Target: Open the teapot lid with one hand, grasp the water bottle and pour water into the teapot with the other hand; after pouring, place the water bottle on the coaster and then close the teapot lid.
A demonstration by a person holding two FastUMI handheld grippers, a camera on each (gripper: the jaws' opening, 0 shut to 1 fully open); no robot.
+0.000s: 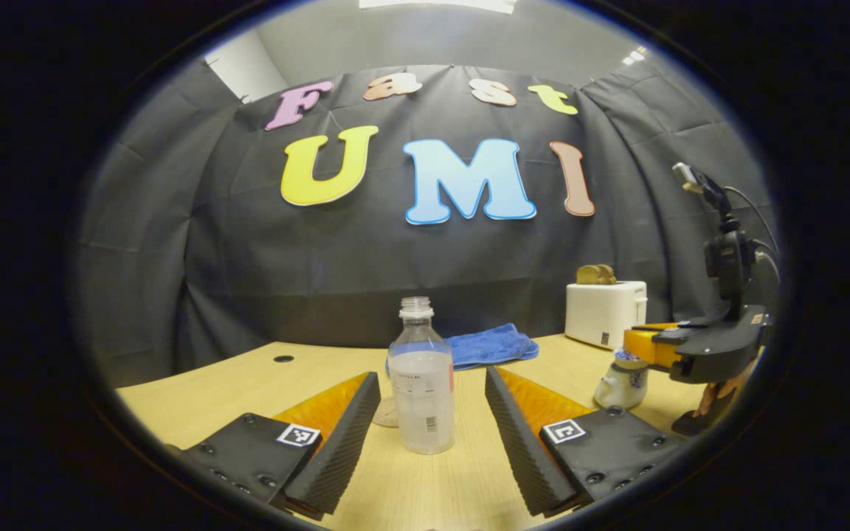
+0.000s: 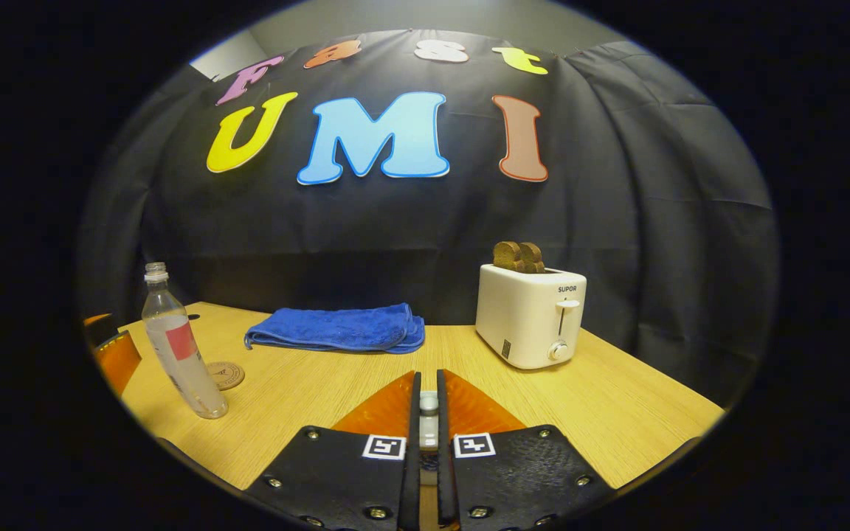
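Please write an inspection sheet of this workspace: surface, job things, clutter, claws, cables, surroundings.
Surface: wooden table, dry as far as seen.
Job's things: bottle upright, no cap, partly filled; coaster beside it, bare; teapot upright near the table's right side; lid knob between the right claw's fingers, lifted or not cannot be told.
Clutter: folded blue towel at the back; toaster with bread in its slots.
Grippers: left claw open, facing the bottle, not touching it; right claw shut on the lid.
Cables: cable on the right gripper, off the table.
Surroundings: black cloth wall.
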